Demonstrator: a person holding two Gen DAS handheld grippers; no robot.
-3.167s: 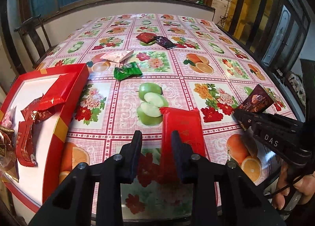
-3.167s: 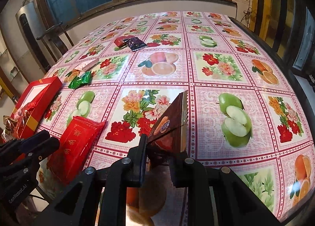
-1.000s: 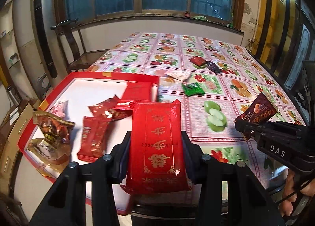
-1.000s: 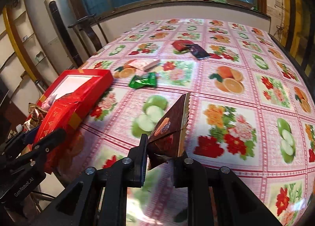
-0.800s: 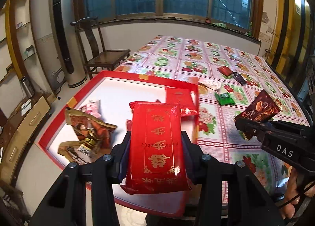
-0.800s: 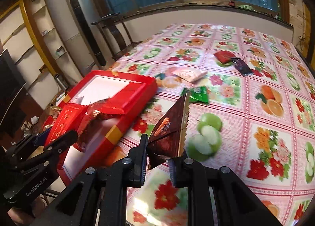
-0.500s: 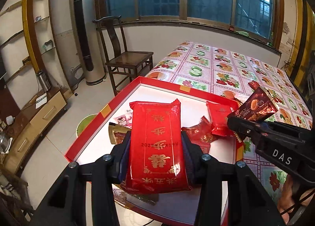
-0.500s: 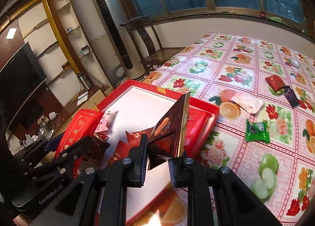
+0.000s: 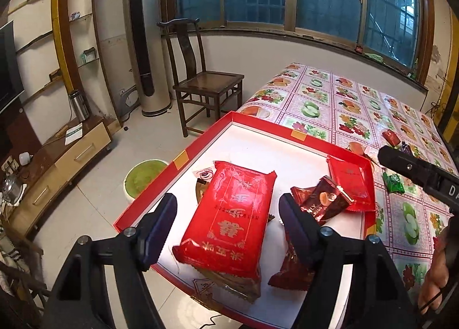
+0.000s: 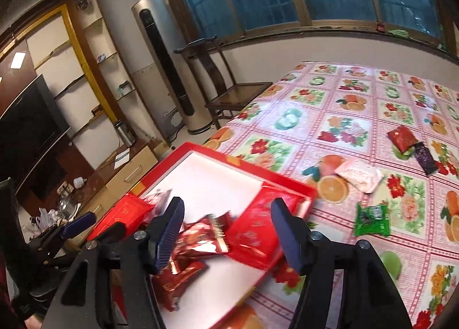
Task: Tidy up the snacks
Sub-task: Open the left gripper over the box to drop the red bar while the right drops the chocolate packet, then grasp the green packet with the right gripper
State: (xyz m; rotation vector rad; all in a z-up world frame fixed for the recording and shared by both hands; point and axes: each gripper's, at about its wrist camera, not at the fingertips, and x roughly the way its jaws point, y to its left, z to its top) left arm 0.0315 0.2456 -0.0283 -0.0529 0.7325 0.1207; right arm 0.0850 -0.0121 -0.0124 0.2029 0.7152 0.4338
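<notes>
Snacks lie mostly in the red tray (image 9: 259, 124) at the table's near corner. Left gripper (image 9: 228, 218) has just been opening; its jaws stand wide, and the big red packet (image 9: 232, 214) lies loose between them, clear of both pads. Right gripper (image 10: 225, 224) has likewise just opened wide above the tray, with the brown packet (image 9: 324, 205) lying released among red wrappers. Farther out on the fruit-print tablecloth (image 10: 358, 116) rest a green packet (image 10: 371, 220), a pale pink one (image 10: 360, 175), then a red (image 10: 401, 135) and a dark one (image 10: 424, 157).
</notes>
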